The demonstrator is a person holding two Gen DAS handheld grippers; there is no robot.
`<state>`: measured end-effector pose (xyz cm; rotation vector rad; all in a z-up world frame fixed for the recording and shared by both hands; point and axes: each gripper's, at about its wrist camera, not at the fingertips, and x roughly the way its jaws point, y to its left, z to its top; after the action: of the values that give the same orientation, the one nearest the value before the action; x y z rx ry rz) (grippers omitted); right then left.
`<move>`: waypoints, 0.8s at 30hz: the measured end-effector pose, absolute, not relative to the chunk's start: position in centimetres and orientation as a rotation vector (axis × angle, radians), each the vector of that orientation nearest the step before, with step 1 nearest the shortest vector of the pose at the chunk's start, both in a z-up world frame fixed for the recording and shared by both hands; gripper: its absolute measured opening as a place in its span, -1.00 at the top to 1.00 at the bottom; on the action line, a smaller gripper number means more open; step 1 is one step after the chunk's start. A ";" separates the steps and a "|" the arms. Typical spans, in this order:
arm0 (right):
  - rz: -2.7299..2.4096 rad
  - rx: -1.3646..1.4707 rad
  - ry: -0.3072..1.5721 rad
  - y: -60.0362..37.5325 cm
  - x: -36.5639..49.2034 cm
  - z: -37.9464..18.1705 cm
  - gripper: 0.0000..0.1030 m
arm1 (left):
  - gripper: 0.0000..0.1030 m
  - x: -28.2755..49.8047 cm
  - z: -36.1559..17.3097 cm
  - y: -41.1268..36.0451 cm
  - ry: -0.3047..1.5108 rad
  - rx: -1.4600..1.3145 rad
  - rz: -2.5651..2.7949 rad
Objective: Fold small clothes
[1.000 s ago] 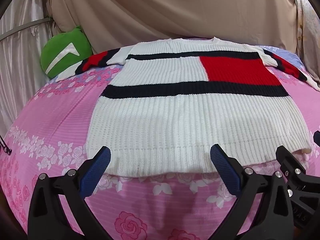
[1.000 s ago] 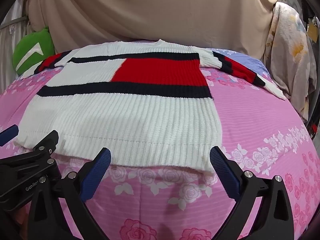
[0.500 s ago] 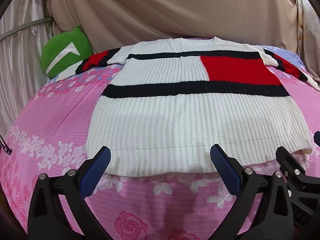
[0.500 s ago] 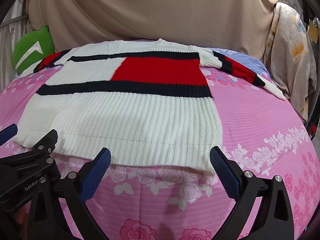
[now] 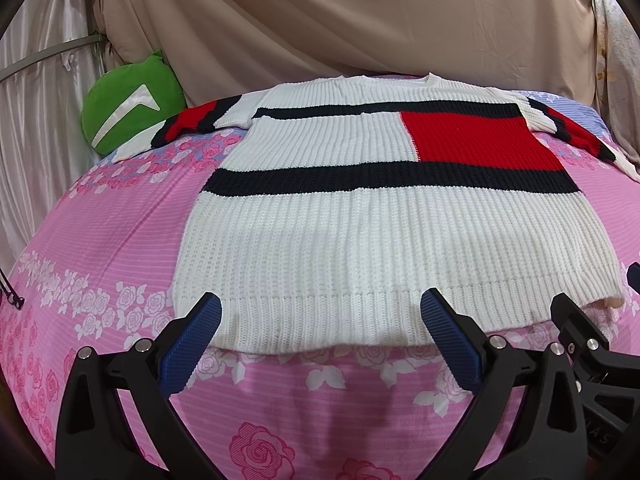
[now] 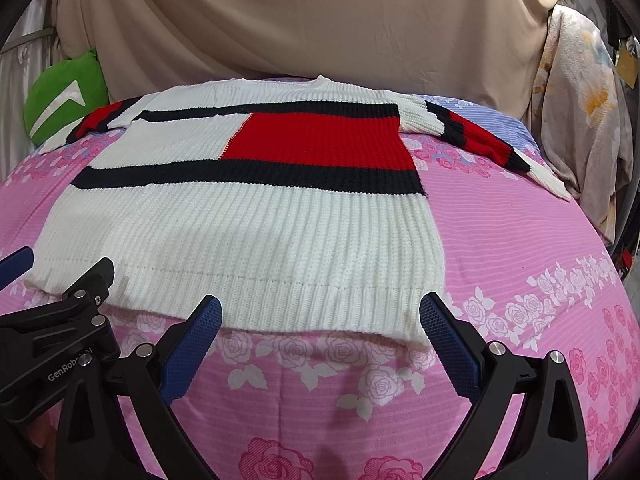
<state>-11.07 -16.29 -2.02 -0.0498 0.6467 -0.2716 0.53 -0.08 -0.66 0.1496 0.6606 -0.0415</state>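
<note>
Sweater (image 5: 360, 240): chunky knit, soft, limp, likely weighty; lies flat on bed (image 5: 100, 240). Best gripped at hem corners. Left gripper (image 5: 320, 312) and right gripper (image 6: 320, 312): fingers spread wide, empty.

Left gripper (image 5: 320, 322) wide open; right gripper (image 6: 320, 322) wide open, side by side

Only one text was partly readable: white letters "GenRob" stood on the black body of the left gripper (image 6: 60, 344) in the right wrist view, its end hidden. In the left wrist view, the faint embossed letters on the right gripper (image 5: 600, 436) were too unclear.
</note>
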 end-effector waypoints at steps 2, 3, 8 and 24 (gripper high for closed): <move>-0.272 -0.050 0.647 -16.3 -11.0 -2.0 -0.90 | -0.89 0.5 -0.7 -0.1 0.660 0.150 -0.041; -0.271 -0.049 0.647 -16.3 -11.1 -2.0 -0.90 | -0.89 0.5 -0.7 -0.1 0.660 0.150 -0.041; -0.272 -0.050 0.648 -16.3 -11.1 -2.0 -0.90 | -0.89 0.6 -0.6 -0.1 0.661 0.150 -0.041; -0.273 -0.046 0.651 -16.3 -11.0 -1.9 -0.90 | -0.89 0.6 -0.6 -0.1 0.662 0.151 -0.041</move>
<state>-11.05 -16.33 -1.92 -0.0458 0.6510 -0.2733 0.57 -0.15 -0.58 0.1512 0.6622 -0.0408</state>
